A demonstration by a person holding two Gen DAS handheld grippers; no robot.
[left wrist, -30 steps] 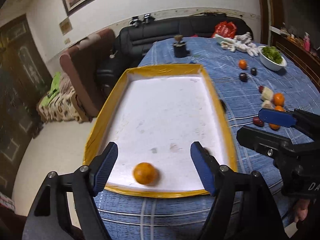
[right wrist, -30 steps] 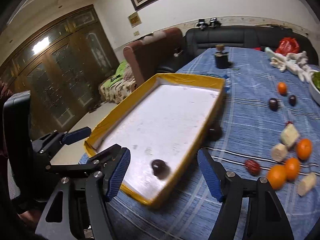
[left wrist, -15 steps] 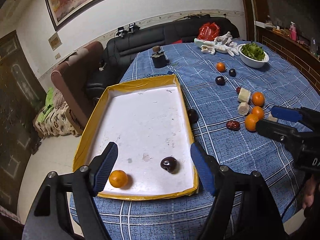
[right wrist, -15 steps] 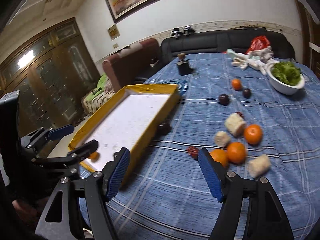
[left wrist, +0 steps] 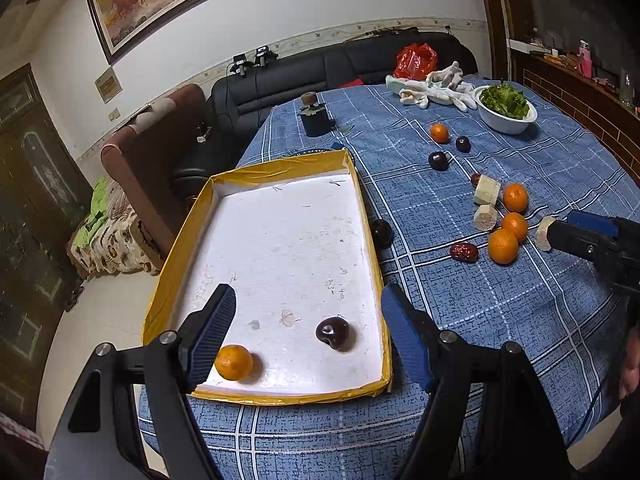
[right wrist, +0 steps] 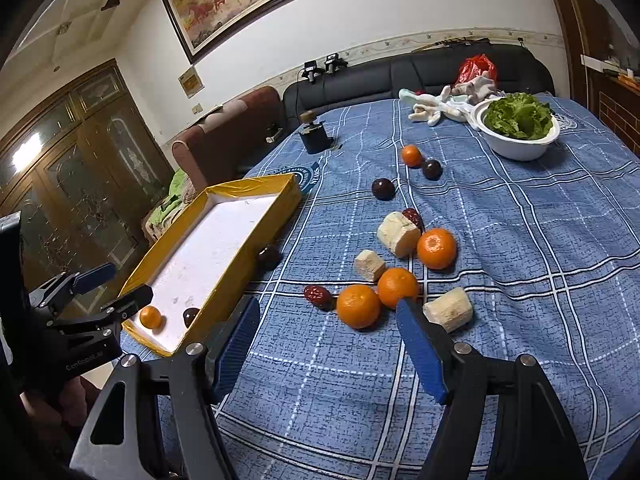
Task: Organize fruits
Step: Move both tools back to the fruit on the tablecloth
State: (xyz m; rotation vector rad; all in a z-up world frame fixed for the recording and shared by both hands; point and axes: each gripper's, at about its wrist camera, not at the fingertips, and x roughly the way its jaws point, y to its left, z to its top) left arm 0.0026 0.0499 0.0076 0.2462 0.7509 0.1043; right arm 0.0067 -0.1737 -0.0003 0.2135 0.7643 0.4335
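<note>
so on the left there's the yellow-edged tray (left wrist: 276, 176) with one small orange (left wrist: 234, 362) and a dark plum (left wrist: 334, 333) sitting at its near end, apart from each other. the left gripper (left wrist: 308, 334) hangs over that near end, jaws wide apart and nothing in them. another plum (right wrist: 269, 257) sits on the cloth right against the tray's right wall. further right is the loose pile: a red date (right wrist: 317, 295), three oranges, the nearest orange (right wrist: 358, 306) touching the one behind it, plus pale cut chunks (right wrist: 448, 309). the right gripper (right wrist: 328, 344) is spread wide and empty, just near of that pile. i'd guess the oranges are light, firm and roll easy, so pinch across the middle, not too hard. plums look slicker and softer, the date tiny and fiddly.
</note>
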